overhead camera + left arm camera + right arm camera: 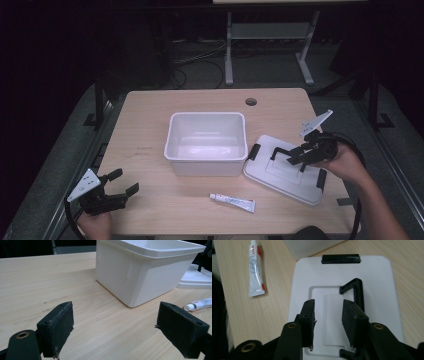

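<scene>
One lid (285, 172), under right hand-held gripper (290, 156)

white lid (285, 172), black handle (355, 290); white bin (206, 142); black claws.

Lab — bare table (150, 125), floor cables (200, 57).

A white rectangular plastic tub (206, 142) stands at the middle of the light wooden bench (145, 115). Its flat white plastic lid with black clips (265, 172) lies on the bench just to the tub's right. A small white squeeze tube (233, 202) lies nearer the person, before both, apart from them.
</scene>
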`<state>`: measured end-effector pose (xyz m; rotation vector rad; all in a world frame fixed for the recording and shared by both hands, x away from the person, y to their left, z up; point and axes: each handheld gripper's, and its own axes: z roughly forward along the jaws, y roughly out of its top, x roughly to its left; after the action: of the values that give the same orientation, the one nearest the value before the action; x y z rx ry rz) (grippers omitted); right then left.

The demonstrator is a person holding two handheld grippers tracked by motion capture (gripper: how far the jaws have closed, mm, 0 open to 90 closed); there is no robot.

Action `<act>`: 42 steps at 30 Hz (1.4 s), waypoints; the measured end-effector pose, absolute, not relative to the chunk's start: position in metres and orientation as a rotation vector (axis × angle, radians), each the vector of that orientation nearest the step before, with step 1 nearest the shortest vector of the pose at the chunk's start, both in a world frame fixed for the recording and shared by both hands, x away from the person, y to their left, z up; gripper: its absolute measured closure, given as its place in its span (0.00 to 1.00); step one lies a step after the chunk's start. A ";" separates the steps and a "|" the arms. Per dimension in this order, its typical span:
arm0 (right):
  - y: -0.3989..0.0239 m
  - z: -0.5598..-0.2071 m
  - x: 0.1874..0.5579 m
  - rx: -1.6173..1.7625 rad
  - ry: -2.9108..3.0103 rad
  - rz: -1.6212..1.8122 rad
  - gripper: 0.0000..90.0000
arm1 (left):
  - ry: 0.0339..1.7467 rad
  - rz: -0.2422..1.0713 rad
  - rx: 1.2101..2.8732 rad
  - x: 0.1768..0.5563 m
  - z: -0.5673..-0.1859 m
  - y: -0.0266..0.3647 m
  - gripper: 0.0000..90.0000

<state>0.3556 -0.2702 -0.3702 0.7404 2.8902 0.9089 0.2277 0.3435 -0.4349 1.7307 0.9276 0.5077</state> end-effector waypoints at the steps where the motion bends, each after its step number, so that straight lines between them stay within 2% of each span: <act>1: -0.267 -0.371 0.348 0.720 2.893 0.928 0.67 | 0.926 0.508 1.732 0.228 -0.435 0.343 0.15; 12: -0.254 -0.378 0.319 0.677 2.896 0.957 0.63 | 0.919 0.504 1.740 0.228 -0.435 0.340 0.15; 19: -0.231 -0.384 0.300 0.589 2.934 0.946 0.60 | 0.918 0.503 1.742 0.229 -0.436 0.340 0.15; 27: -0.208 -0.390 0.293 0.544 2.961 0.974 0.55 | 0.924 0.500 1.736 0.228 -0.436 0.343 0.15; 42: -0.176 -0.403 0.293 0.459 3.019 0.972 0.53 | 0.916 0.497 1.744 0.229 -0.436 0.341 0.15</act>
<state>0.2926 -0.1756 -0.4029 0.4585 3.0189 0.9719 0.2293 0.3407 -0.4362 1.7444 0.9163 0.4968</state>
